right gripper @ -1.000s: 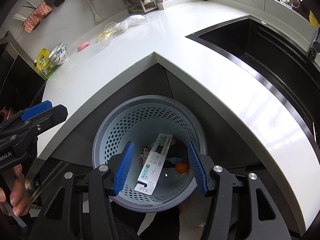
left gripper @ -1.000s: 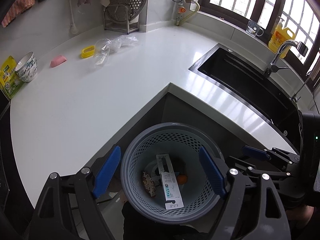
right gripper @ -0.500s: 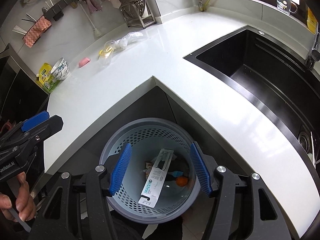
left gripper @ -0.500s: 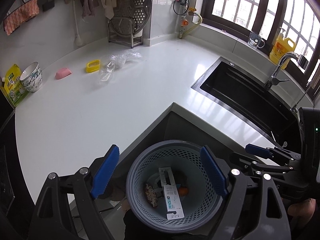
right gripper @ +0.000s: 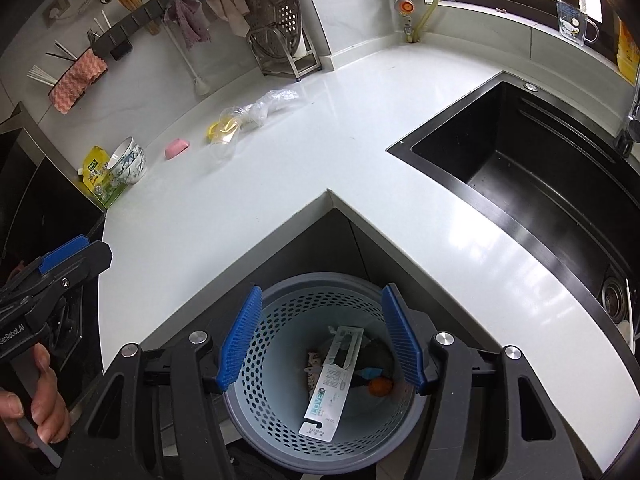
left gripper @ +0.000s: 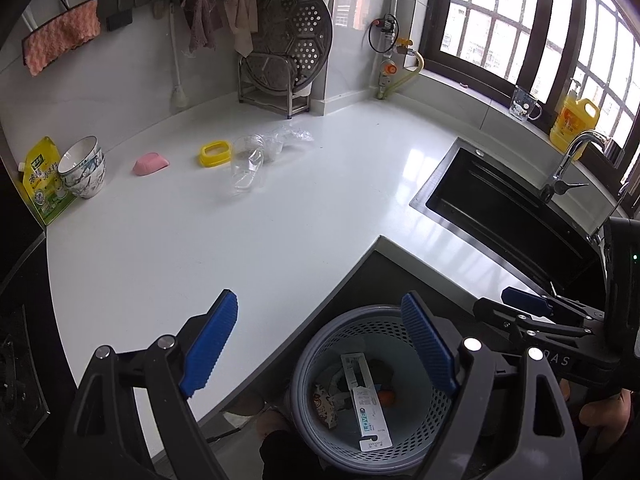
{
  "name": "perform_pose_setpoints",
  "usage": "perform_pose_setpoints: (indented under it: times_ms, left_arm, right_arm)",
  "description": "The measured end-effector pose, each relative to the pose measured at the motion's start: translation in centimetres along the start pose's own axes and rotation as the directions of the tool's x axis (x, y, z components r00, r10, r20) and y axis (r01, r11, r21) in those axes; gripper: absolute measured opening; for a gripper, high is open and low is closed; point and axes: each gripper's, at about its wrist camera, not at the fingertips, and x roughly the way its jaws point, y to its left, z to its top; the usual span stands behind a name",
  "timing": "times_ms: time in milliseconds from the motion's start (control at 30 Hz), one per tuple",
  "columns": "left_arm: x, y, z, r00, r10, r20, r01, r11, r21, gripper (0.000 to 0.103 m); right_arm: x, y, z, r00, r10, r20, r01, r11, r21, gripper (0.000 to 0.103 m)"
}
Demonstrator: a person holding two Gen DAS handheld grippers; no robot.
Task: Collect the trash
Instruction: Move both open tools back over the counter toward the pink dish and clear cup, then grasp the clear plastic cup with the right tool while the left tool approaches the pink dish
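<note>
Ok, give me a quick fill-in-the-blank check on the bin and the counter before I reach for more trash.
1. The grey perforated trash basket stands on the ____, below the counter's inner corner.
2. The clear plastic cup lies on the white ____.
3. Between the pink dish and that cup sits a ____ ring-shaped piece.
4. The left gripper and right gripper both hold ____.

Missing: floor; countertop; yellow; nothing

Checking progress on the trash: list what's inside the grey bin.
Inside the perforated bin: a long white package, a small orange piece, a patterned wrapper. Anything beneath the package is hidden.
</note>
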Motion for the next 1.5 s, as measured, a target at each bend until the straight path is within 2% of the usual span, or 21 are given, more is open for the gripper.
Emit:
perform_pose_setpoints:
  times_ms: [267, 667, 1100, 1267, 1500]
  left_arm:
    - [0.4, 4.7, 2.4, 0.999, 0.039, 0.015, -0.039, 0.999, -0.025, 0.083]
    - [2.9, 14.8, 7.4, 0.994, 0.106, 0.037, -0.103, 0.992, -0.079, 0.086]
    - [11.1, 25.8, 11.6, 0.989, 0.146, -0.011, -0.147, 0.985, -0.089, 0.087]
    - [13.9, 28.3, 13.5, 0.989, 0.148, -0.006, -0.148, 0.984, -0.104, 0.089]
    - [17.6, 30.0, 15.7, 0.992, 0.125, -0.004, -0.125, 0.988, -0.085, 0.090]
  right_arm:
    - [2.8, 3.1, 3.0, 1.000, 0.014, -0.007, -0.014, 1.000, -0.008, 0.060]
    - [8.4, 10.3, 9.2, 0.999, 0.041, -0.007, -0.041, 0.999, -0.022, 0.061]
    - [16.1, 15.3, 14.4, 0.999, 0.011, -0.032, -0.010, 0.999, 0.038, 0.064]
    - [18.5, 16.3, 16.4, 1.000, 0.002, -0.024, -0.001, 0.998, 0.065, 0.067]
    - [22.2, 17.0, 18.8, 0.999, -0.033, -0.029, 0.035, 0.995, 0.091, 0.069]
